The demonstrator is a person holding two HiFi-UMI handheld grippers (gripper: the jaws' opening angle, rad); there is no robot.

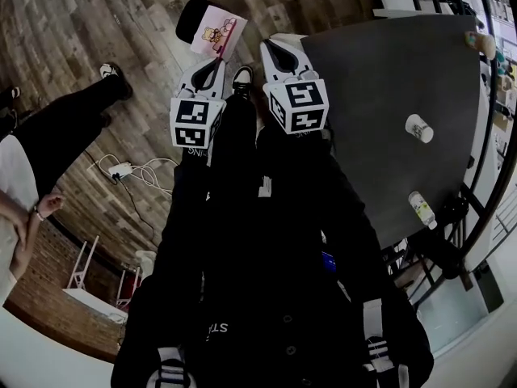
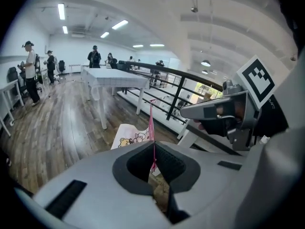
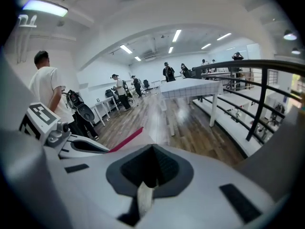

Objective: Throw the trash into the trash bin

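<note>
My left gripper is shut on a flat white wrapper printed with a cartoon bear and edged in pink. In the left gripper view the wrapper's pink edge stands upright out of the closed jaws. A black rounded container, perhaps the bin, sits on the wooden floor just beyond the wrapper, partly hidden by it. My right gripper is close beside the left, over the corner of a dark grey table. Its jaws are shut, and only a pale sliver shows low in their seam.
On the grey table stand a white cup, a small bottle and another item at the far edge. A person in black trousers stands at the left. A power strip with cables lies on the floor. A black railing runs along the right.
</note>
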